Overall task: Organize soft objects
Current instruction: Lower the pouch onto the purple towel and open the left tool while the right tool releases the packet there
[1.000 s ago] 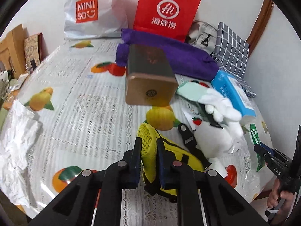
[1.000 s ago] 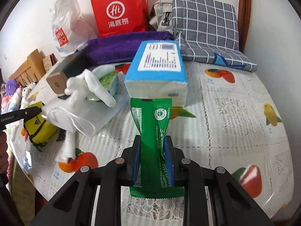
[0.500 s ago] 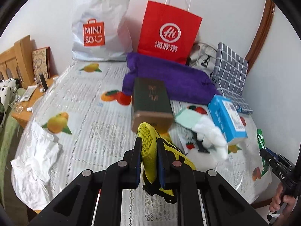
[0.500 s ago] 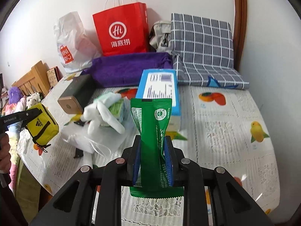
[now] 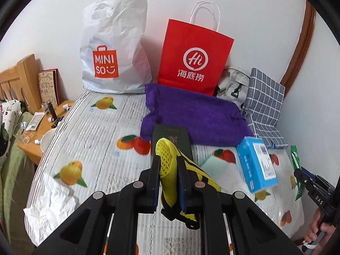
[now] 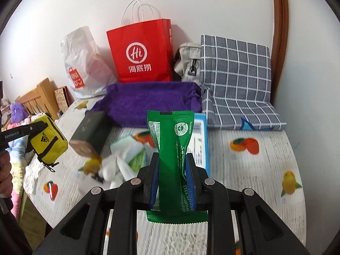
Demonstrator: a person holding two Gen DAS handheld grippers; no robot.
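The surface (image 5: pixel 102 127) is still carrying the purple towel (image 5: pixel 197 116), blue tissue pack (image 5: pixel 257 165) and white plush (image 6: pixel 119 167). The left tool (image 5: pixel 167 180) is clamping the yellow pouch (image 5: pixel 167 165) aloft; the right tool (image 6: pixel 173 182) is clamping the green packet (image 6: pixel 172 148).

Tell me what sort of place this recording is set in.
Most likely a bedroom at home. A wooden headboard and bedding stand beside a table under a fruit-print cover, with shopping bags against the wall and a purple towel and checked cushion piled on it.
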